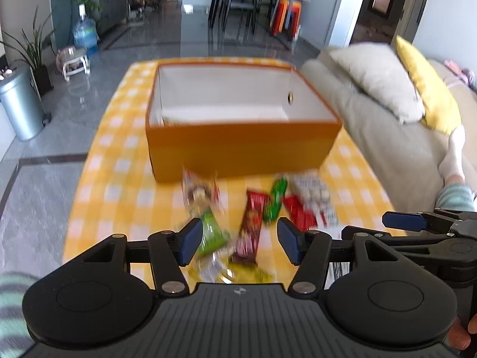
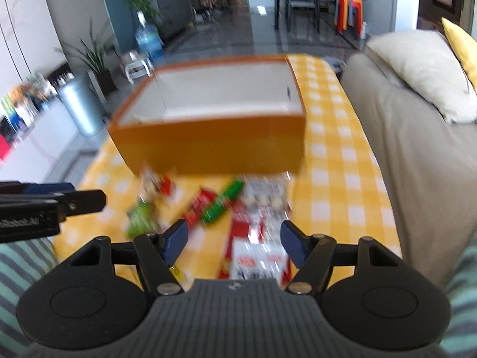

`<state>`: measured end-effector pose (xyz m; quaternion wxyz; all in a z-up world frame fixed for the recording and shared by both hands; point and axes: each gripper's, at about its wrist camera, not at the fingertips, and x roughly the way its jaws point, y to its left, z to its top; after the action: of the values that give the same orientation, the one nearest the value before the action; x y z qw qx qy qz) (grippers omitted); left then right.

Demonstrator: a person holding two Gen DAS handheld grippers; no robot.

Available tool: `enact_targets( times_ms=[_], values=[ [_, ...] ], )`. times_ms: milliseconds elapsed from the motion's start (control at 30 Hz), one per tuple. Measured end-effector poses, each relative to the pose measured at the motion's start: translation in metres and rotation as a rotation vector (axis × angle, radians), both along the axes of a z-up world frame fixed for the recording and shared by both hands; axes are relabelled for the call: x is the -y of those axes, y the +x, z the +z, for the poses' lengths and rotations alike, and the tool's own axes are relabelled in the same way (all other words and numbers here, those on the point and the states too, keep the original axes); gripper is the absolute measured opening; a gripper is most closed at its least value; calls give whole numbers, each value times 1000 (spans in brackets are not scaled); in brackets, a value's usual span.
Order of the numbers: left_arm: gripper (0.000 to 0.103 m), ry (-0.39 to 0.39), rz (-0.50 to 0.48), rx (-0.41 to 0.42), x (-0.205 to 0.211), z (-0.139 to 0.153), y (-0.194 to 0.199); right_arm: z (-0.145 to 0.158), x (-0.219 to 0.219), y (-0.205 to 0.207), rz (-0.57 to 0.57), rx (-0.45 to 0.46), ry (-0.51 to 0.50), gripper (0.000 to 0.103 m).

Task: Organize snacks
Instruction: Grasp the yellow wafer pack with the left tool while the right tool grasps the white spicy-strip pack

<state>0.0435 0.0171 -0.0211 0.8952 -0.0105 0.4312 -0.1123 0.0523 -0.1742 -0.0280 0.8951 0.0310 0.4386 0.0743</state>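
Note:
An orange box with a white inside stands open on the yellow checked table; the same orange box shows in the right wrist view. Several snack packets lie in front of it: a dark red bar, a green packet, a green stick and a white and red pack. My left gripper hovers open above the red bar and green packet. My right gripper is open over the white and red pack, with nothing pressed between the pads. Both views are blurred.
A beige sofa with a grey cushion and a yellow one borders the table on the right. A metal bin and a water jug stand on the floor at left. A person's striped sleeve shows.

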Motion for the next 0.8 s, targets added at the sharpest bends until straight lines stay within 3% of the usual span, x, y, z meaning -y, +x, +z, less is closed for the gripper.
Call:
enact_targets(
  times_ms=[367, 600, 800],
  values=[
    [67, 105, -17, -87, 20, -49, -11, -55, -15, -6, 35, -144, -71, 66],
    [67, 103, 24, -121, 18, -65, -5, -75, -1, 3, -60, -241, -30, 68],
    [67, 95, 68, -164, 12, -76, -1, -87, -5, 8, -64, -292, -22, 68]
  ],
)
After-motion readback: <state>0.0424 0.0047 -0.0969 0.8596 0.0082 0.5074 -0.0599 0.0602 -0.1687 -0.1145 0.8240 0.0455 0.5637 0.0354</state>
